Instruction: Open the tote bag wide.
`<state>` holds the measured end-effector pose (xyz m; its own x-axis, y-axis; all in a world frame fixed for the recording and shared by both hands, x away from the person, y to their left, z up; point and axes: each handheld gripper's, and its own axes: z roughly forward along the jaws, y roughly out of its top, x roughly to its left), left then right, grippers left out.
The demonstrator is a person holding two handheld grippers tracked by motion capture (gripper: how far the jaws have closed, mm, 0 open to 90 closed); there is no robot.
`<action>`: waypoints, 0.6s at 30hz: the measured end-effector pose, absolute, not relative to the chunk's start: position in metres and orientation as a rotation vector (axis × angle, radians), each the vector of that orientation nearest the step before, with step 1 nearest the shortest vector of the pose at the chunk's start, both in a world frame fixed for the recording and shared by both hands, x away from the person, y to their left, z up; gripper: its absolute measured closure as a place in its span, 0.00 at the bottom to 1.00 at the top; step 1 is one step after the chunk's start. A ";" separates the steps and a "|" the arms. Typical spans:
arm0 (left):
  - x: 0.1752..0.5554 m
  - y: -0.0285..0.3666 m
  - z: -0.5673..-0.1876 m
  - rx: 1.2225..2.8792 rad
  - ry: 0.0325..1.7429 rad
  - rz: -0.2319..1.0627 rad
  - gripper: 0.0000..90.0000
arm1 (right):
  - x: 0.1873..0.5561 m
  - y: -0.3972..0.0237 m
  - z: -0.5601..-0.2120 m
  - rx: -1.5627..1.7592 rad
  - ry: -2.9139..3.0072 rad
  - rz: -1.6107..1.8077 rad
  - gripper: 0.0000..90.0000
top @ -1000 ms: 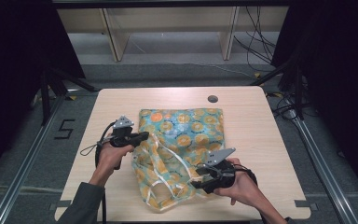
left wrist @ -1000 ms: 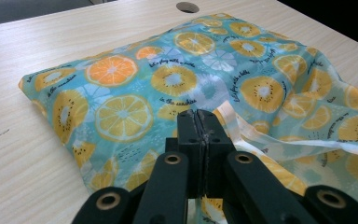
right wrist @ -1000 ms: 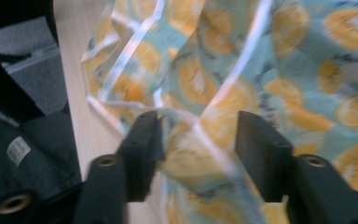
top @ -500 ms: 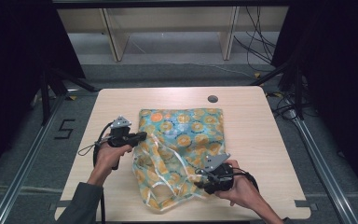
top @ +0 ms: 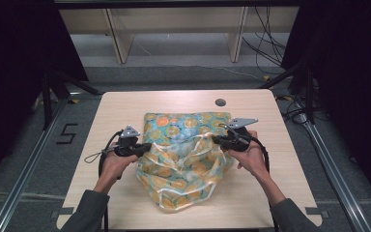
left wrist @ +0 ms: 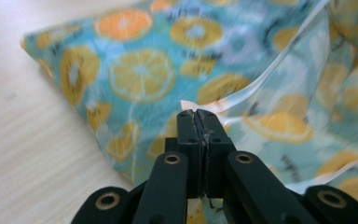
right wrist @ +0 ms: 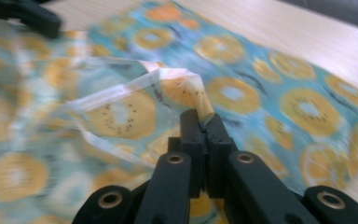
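Note:
A teal cushion [top: 188, 122] printed with orange and kiwi slices lies flat at the middle of the wooden table [top: 290, 193]. A sheer cover [top: 183, 176] with the same print is bunched in front of it and partly over it. My left gripper [top: 147, 146] is shut on the cover's white hem [left wrist: 186, 103] at the cover's left side. My right gripper [top: 216, 139] has just been closing its jaws and is now shut on the rolled hem [right wrist: 200, 100] at the right side. The cover's open edge stretches between the two grippers.
A round cable hole [top: 220, 102] sits in the table behind the cushion. Cables [top: 270, 53] run over the floor at the back right, and wooden shelf legs [top: 118, 41] stand beyond the table. Metal rails [top: 29, 159] flank both sides.
My right hand has moved from the table's front toward the back right and shut on the cover's hem, pulling that edge up and out. The left hand has sunk slightly.

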<state>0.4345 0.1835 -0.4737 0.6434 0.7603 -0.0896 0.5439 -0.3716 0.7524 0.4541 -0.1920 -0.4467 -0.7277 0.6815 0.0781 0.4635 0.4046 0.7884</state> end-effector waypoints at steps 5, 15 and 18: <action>0.428 0.185 -0.469 2.113 0.998 0.368 0.82 | 0.469 -0.187 -0.467 1.094 2.378 1.192 0.99; 0.375 0.156 -0.399 2.105 0.788 0.413 0.46 | 0.470 -0.189 -0.464 1.049 2.422 1.146 0.98; 0.370 0.137 -0.407 2.186 0.705 0.397 0.44 | 0.470 -0.189 -0.464 1.043 2.428 1.151 0.98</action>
<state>0.3699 0.1369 -0.4067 0.7965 0.6026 0.0503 0.3560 -0.5347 0.7664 0.4698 -0.1889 -0.4639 -0.7091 0.7018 0.0682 0.4971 0.4290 0.7542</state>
